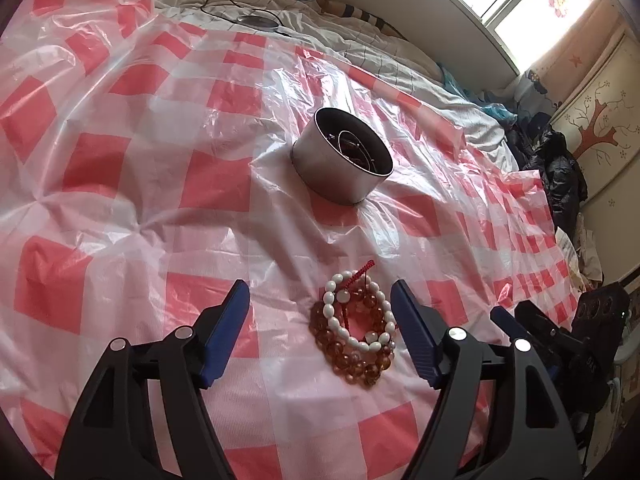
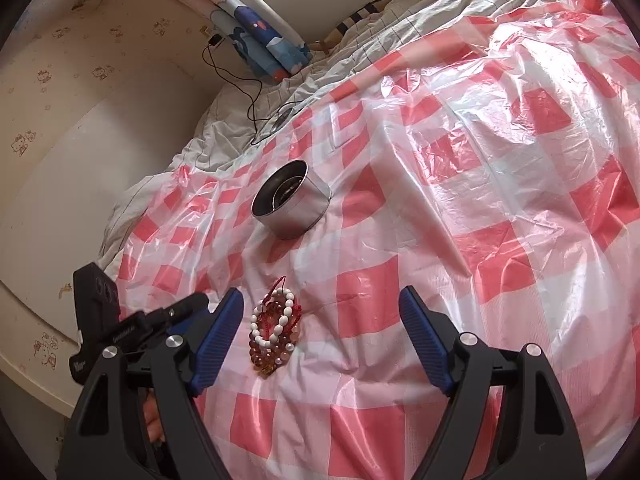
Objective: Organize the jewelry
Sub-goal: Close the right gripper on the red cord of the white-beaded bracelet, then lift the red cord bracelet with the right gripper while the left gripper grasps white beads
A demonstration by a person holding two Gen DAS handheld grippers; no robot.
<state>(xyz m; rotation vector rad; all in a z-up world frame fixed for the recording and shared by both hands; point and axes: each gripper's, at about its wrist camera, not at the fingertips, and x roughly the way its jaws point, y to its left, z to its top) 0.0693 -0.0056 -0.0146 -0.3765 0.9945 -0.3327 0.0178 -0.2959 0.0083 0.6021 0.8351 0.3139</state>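
Left wrist view: the left hand-held gripper, black with two blue-padded fingers, stands open above a bed covered by a crinkled red-and-white checked plastic sheet. Between the fingers, touching neither, lies a small pile of jewelry: one bracelet of oval white beads resting on top of one or more bracelets of round translucent amber beads, with a red braided cord sticking out toward the far side. How many amber strands there are cannot be told. Farther away on the sheet sits one round, open silver metal tin; dark rings show inside it, too dim to count. At the right edge, the right hand-held gripper appears, near the pile.

Right wrist view: the right hand-held gripper is also open and empty. The same bead pile, white beads over amber beads, lies just inside its left finger, apart from it. The one silver tin sits beyond. The left hand-held gripper shows at lower left. Rumpled white checked bedding and one black cable lie past the sheet.
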